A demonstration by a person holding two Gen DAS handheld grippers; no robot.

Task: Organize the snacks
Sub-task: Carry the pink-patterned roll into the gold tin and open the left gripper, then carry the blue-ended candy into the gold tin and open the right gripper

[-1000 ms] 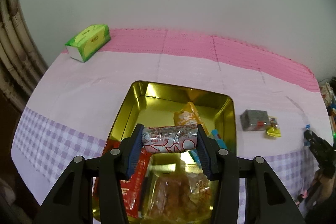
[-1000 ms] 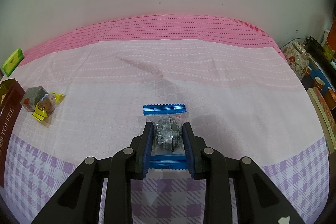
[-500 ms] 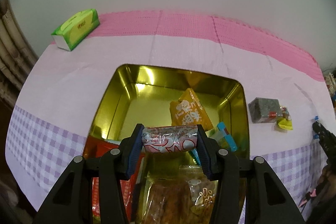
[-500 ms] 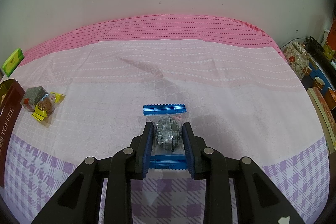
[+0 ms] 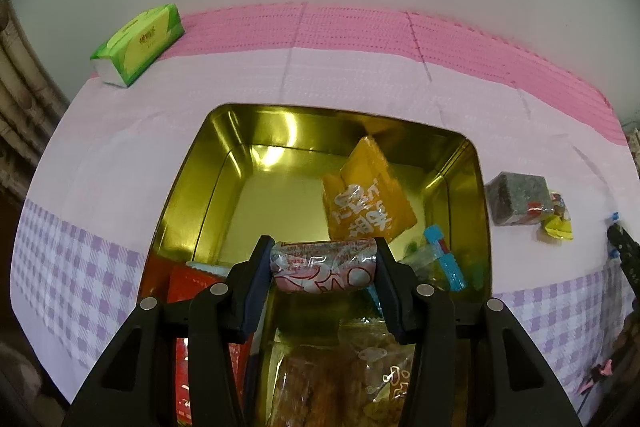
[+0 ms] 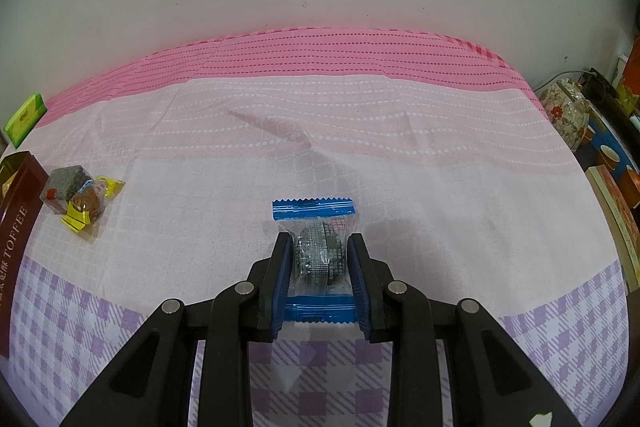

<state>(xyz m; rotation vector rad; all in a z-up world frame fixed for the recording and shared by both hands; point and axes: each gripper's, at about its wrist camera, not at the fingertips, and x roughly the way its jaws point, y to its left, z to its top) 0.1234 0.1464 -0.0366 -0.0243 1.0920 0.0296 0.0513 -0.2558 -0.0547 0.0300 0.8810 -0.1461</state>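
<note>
My left gripper (image 5: 323, 267) is shut on a pink-and-white wrapped snack (image 5: 324, 266) and holds it over the near part of the open gold tin (image 5: 180, 187). The tin holds an orange packet (image 5: 368, 203), a blue-ended packet (image 5: 444, 259), a red packet (image 5: 188, 279) and clear bags of brown snacks (image 5: 352, 379). My right gripper (image 6: 320, 259) is shut on a blue-edged clear packet (image 6: 316, 247) with a dark round cake, resting on the cloth. A grey cube snack (image 6: 66, 183) and a yellow-wrapped candy (image 6: 90, 203) lie by the tin's right side.
A green tissue pack (image 5: 138, 45) lies at the back left by the wall. The tin's dark red "TOFFEE" side (image 6: 16, 227) stands at the right wrist view's left edge. Boxes, a cup and a floral jar (image 6: 568, 111) crowd the table's right edge.
My left gripper has moved forward over the tin with the pink snack, so more of the tin's inside shows. The right gripper and its packet have not moved.
</note>
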